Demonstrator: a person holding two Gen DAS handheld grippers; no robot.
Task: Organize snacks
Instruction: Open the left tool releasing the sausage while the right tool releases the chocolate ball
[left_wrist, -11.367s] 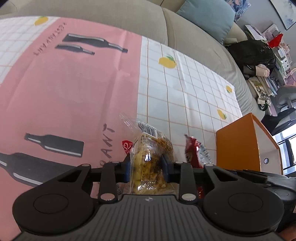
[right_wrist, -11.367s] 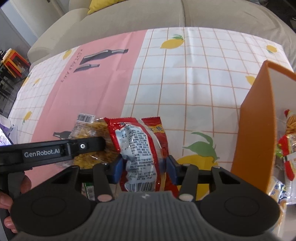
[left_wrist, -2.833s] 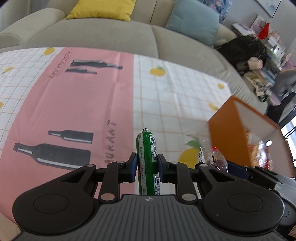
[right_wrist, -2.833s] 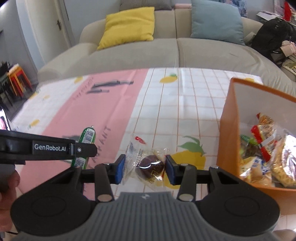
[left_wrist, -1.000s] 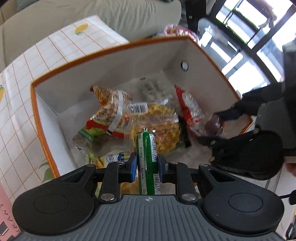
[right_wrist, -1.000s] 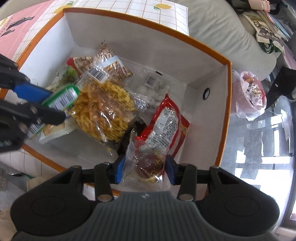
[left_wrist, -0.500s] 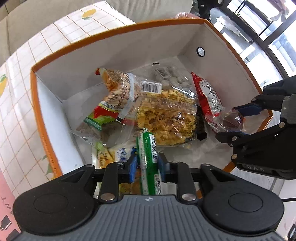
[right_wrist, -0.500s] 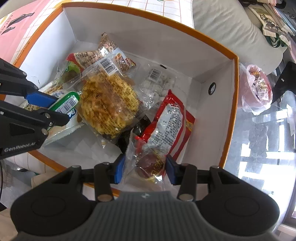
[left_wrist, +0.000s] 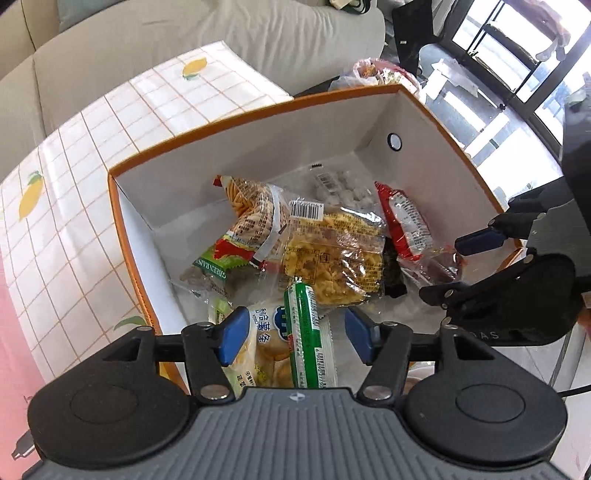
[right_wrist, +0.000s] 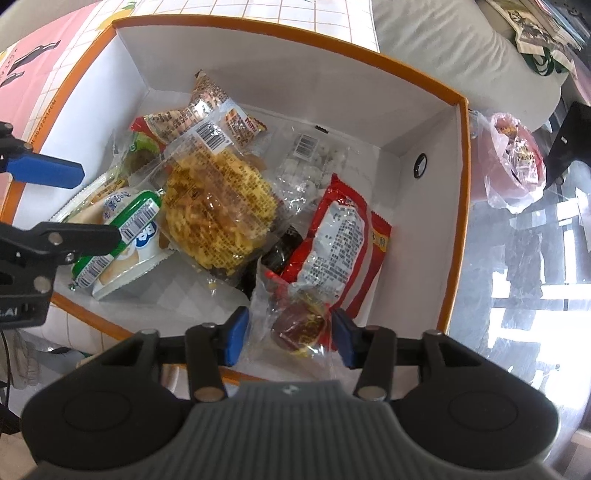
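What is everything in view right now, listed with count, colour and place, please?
box: one, orange outside, white inside, on the tablecloth
green tube snack: one, in the box, lying free between the left jaws
clear-wrapped brown sweet: one, near box corner, between the right jaws
yellow noodle pack: one, box middle
red packet: one, beside the noodles
tablecloth: one, white checked with lemons
left gripper: black, blue pads, just opened
right gripper: black, blue pads, opening
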